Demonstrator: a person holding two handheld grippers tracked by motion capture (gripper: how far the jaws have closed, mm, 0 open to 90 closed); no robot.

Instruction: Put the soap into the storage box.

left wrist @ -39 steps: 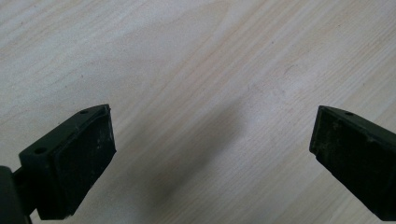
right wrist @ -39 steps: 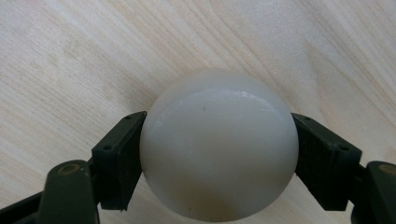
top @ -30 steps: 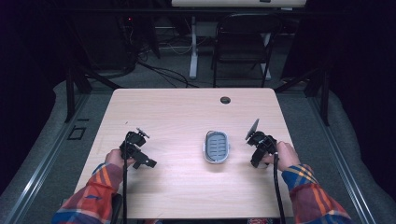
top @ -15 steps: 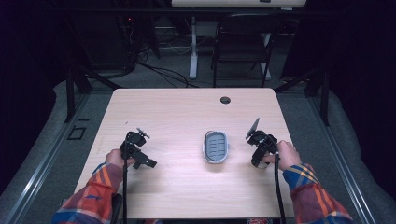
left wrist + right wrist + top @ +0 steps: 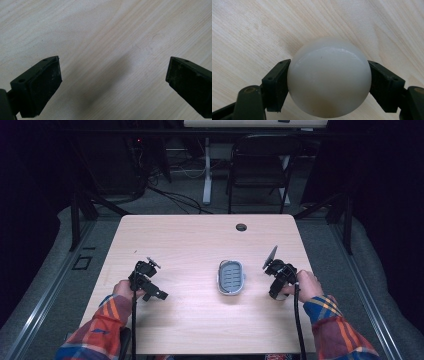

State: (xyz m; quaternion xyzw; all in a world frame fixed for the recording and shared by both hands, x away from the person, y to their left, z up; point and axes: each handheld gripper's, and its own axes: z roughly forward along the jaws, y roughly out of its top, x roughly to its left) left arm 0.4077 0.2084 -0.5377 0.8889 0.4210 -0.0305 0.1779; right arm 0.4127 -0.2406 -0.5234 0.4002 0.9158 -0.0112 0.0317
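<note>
The left gripper point(image 5: 148, 281) is held in the left hand point(image 5: 123, 289) over the table point(image 5: 190, 245), on the left side of it. In the left gripper view its jaws are spread wide, with nothing between them; bare wood grain and a soft shadow are seen in the gap. One pad point(image 5: 47, 80) is seen at the lower left of that view, the other at the lower right. A cable is trailed from this gripper back toward the plaid sleeve point(image 5: 100, 325).

To the right of the left gripper, and well apart from it, a small grey tray point(image 5: 231, 277) with a ribbed blue inside is lain flat on the table. It is placed between the two grippers, nearer the right one but not touched by it.

The right gripper point(image 5: 278, 281) is held in the right hand point(image 5: 303, 285), just right of the tray. A white ball point(image 5: 329, 77) is pinched between its jaws: in the right gripper view the ball is pressed on both sides by the pads point(image 5: 277, 83), and the gap is fully taken up by it. Whether the ball is touching the table or lifted off it cannot be told. A grey plate is seen tilted up at the top of this gripper.

Beyond the tray, near the far edge, a dark round hole point(image 5: 241, 227) is set in the table.
</note>
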